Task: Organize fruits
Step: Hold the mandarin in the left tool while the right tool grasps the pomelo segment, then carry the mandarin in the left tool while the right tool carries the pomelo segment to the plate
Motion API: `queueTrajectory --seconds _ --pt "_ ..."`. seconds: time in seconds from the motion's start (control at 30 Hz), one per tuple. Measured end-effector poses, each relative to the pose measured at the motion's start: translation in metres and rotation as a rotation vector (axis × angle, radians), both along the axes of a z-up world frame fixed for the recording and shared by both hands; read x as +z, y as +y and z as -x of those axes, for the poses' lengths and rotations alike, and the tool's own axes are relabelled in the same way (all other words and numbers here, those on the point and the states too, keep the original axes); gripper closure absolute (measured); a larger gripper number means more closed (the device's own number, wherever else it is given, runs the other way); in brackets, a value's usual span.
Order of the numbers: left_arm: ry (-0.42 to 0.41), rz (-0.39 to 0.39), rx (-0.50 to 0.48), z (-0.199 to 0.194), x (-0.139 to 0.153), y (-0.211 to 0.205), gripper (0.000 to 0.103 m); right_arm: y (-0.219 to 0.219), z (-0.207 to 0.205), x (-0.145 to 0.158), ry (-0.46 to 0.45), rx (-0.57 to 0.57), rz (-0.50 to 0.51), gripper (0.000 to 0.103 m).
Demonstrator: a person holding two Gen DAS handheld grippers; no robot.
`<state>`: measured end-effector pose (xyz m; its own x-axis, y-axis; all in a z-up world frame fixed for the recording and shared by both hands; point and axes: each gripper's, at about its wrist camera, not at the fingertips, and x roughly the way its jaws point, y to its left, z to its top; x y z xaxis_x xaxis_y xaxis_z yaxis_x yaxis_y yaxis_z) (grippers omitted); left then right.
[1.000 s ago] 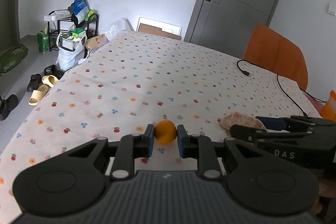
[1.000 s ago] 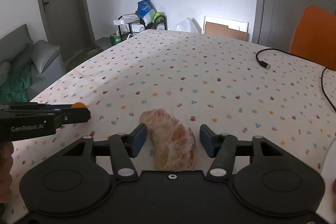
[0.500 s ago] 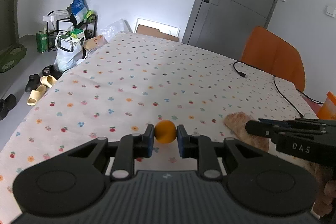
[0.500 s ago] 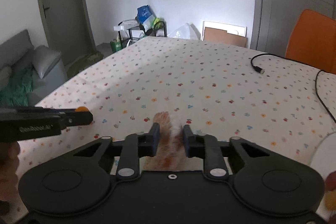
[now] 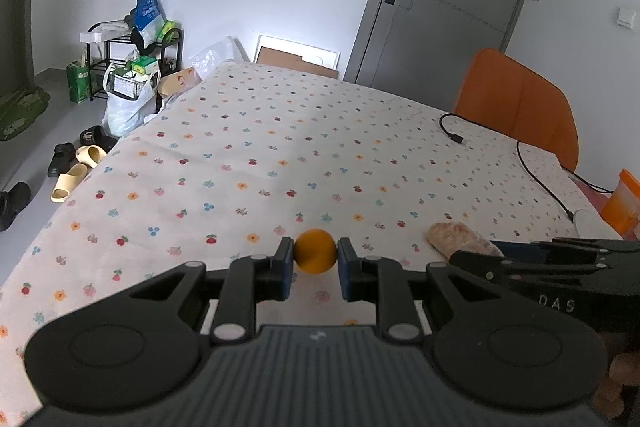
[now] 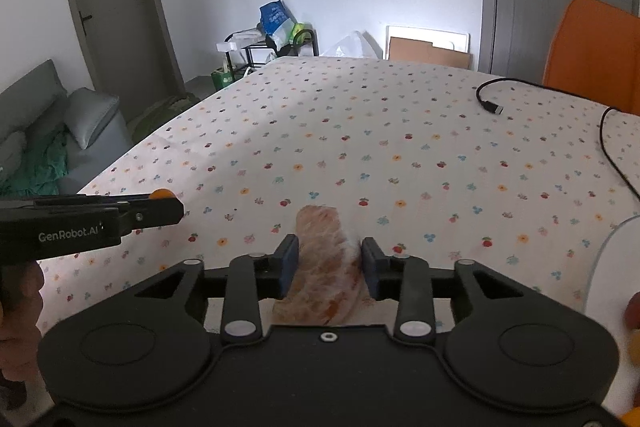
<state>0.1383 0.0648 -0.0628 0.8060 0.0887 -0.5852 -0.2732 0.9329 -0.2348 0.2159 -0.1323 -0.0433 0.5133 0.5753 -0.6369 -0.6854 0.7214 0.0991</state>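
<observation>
Left jaws clamped on orange (image 5: 315, 255), right on pomelo segment (image 6: 326, 259), above tablecloth (image 5: 320, 155).

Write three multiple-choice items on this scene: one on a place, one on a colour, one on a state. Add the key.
1. Where is the peeled citrus piece?
A. between the right gripper's fingers
B. on the sofa
C. on the floor

2. What colour is the chair?
A. grey
B. orange
C. blue

3. The left gripper is:
A. wide open and empty
B. shut on the cable
C. shut on the small orange fruit

Key:
1 A: its fingers flank the piece on both sides.
2 B: the backrest shows orange in both views.
3 C: both pads press against the fruit.
</observation>
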Motion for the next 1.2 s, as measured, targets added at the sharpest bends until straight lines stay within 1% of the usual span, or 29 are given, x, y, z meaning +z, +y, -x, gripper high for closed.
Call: queueTrajectory --seconds 0.03,0.1,0.13,0.17,0.23,0.47,0.63,0.87,1.2 --pt "0.001 0.000 0.000 0.001 0.000 0.002 0.082 0.002 0.001 -0.001 -0.008 0.007 0.003 0.059" --pt "0.002 0.001 0.000 0.001 -0.001 0.002 0.082 0.005 0.005 -0.003 -0.032 0.021 0.021 0.055" --pt "0.003 0.002 0.000 0.000 -0.002 0.002 0.082 0.007 0.008 -0.004 -0.053 0.021 0.042 0.058" --pt "0.003 0.003 -0.001 0.000 -0.002 0.002 0.082 0.008 0.009 -0.004 -0.074 0.005 0.062 0.065" --pt "0.002 0.003 -0.005 0.000 -0.002 0.001 0.082 0.007 0.008 -0.002 -0.060 -0.005 0.060 0.067" --pt "-0.006 0.001 -0.015 -0.001 0.000 -0.003 0.082 -0.001 0.012 0.001 -0.058 -0.019 0.053 0.068" --pt "-0.015 -0.004 -0.031 -0.001 0.005 -0.012 0.082 -0.013 0.016 0.010 -0.073 -0.031 0.031 0.068" --pt "-0.033 -0.016 -0.069 -0.003 0.013 -0.033 0.082 -0.040 0.020 0.029 -0.101 -0.073 -0.008 0.068" --pt "-0.053 -0.034 -0.129 -0.007 0.024 -0.064 0.082 -0.081 0.024 0.042 -0.129 -0.140 -0.041 0.068"
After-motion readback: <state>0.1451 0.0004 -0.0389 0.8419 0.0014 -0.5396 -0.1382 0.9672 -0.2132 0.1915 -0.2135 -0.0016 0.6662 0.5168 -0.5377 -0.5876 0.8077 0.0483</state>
